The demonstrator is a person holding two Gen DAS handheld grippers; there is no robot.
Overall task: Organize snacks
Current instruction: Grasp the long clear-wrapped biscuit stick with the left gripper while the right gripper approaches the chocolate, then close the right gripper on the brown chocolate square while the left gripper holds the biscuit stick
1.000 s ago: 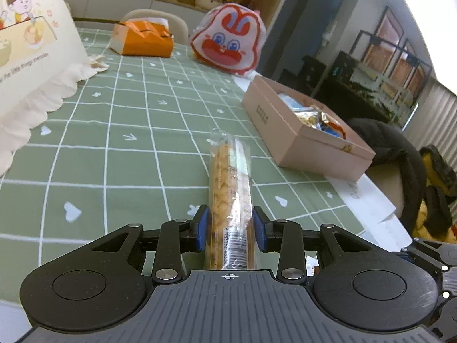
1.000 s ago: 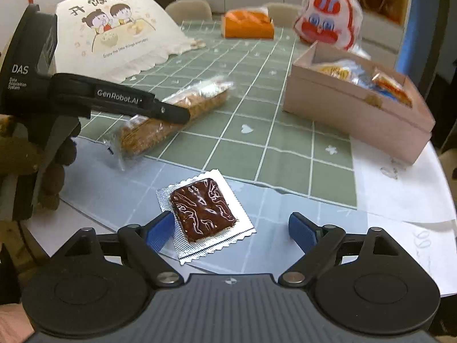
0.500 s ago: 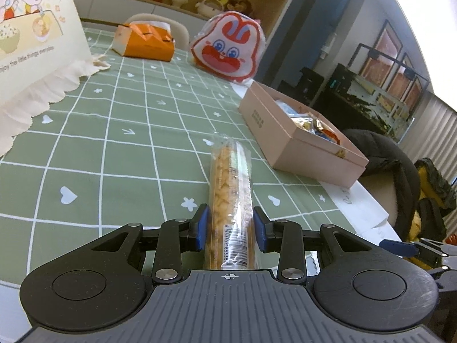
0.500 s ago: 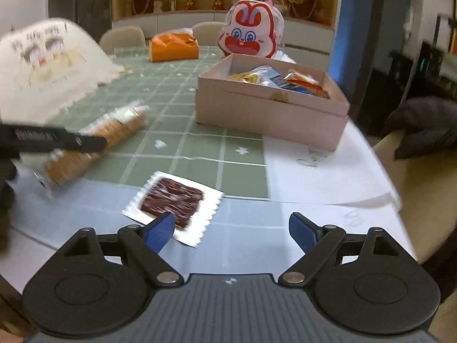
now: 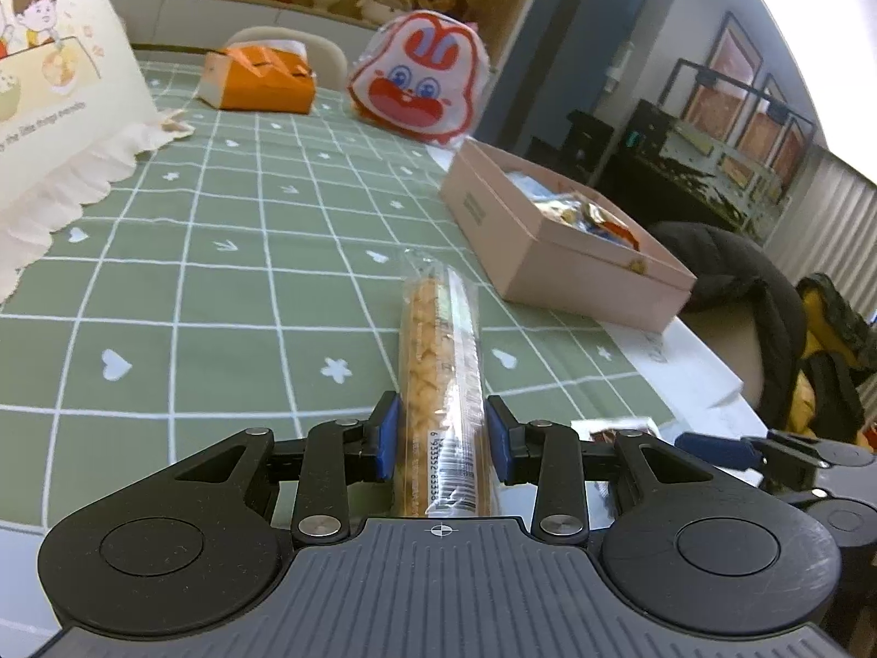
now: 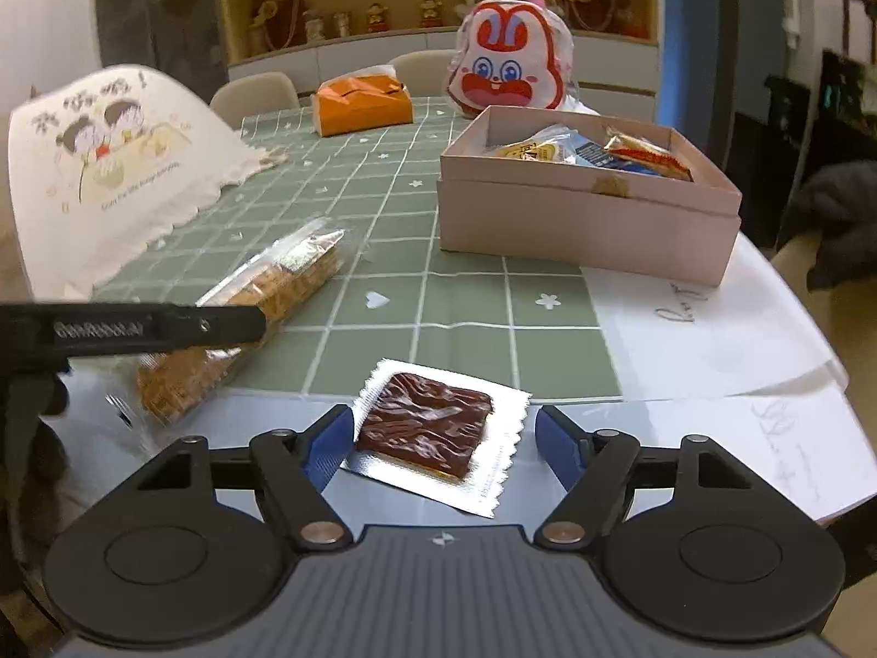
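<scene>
My left gripper [image 5: 441, 441] is shut on a long clear pack of golden crackers [image 5: 438, 362], holding it low over the green checked tablecloth; the pack also shows in the right wrist view [image 6: 257, 312]. My right gripper [image 6: 444, 441] is open, its blue pads on either side of a flat chocolate snack in a silver wrapper [image 6: 433, 430] lying at the table's near edge. A pink open box [image 6: 586, 208] with several wrapped snacks inside stands to the right; it also shows in the left wrist view [image 5: 553, 241].
A rabbit-face bag [image 6: 507, 63] and an orange pack [image 6: 362, 107] lie at the far end. A white cartoon-printed cover [image 6: 115, 164] stands at left. White paper sheets [image 6: 712, 329] lie by the right table edge. A dark jacket [image 5: 756, 296] hangs on a chair.
My right gripper has swung toward the chocolate snack and now straddles it. My left gripper keeps the cracker pack, lifted and turned slightly toward the box.
</scene>
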